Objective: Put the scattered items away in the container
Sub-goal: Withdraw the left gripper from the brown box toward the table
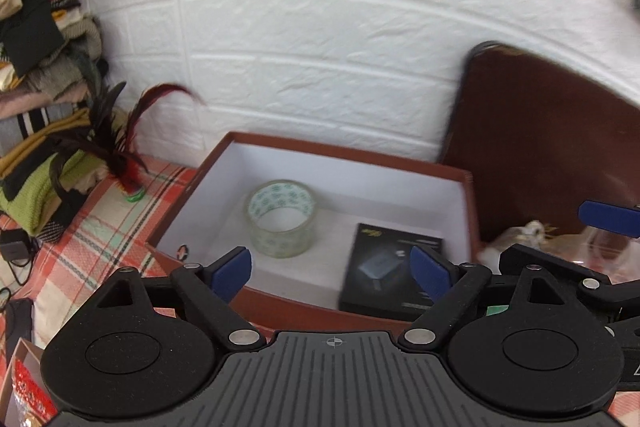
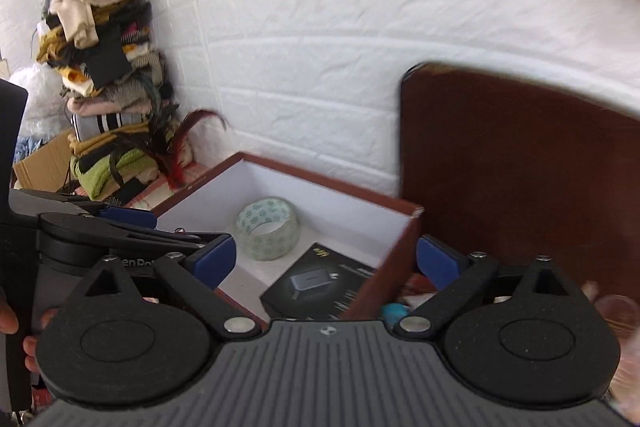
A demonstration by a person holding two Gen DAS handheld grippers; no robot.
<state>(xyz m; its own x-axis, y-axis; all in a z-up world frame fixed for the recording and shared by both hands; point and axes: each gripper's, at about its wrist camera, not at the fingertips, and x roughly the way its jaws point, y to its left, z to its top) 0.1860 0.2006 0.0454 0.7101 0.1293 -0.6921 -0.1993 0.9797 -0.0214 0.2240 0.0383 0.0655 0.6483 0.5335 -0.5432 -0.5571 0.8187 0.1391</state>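
A red-brown box point(image 1: 280, 143) with a white inside stands against the wall, its rim point(image 2: 332, 181) also in the right wrist view. Inside lie a roll of clear tape point(image 1: 281, 218) point(image 2: 267, 229) and a black carton point(image 1: 390, 269) point(image 2: 320, 281) with a charger printed on it. My left gripper point(image 1: 334, 267) hovers over the box's near edge, open and empty. My right gripper point(image 2: 324, 261) is open over the box's near right corner, nothing between its fingers. A feather shuttlecock point(image 1: 128, 163) point(image 2: 176, 155) stands left of the box.
The box's dark red lid point(image 1: 540, 147) point(image 2: 520, 167) leans on the white brick wall to the right. A tall pile of folded clothes point(image 1: 36, 67) point(image 2: 104, 79) fills the left. A checked cloth point(image 1: 100, 227) covers the table. A black adapter with cable point(image 1: 14, 251) lies at far left.
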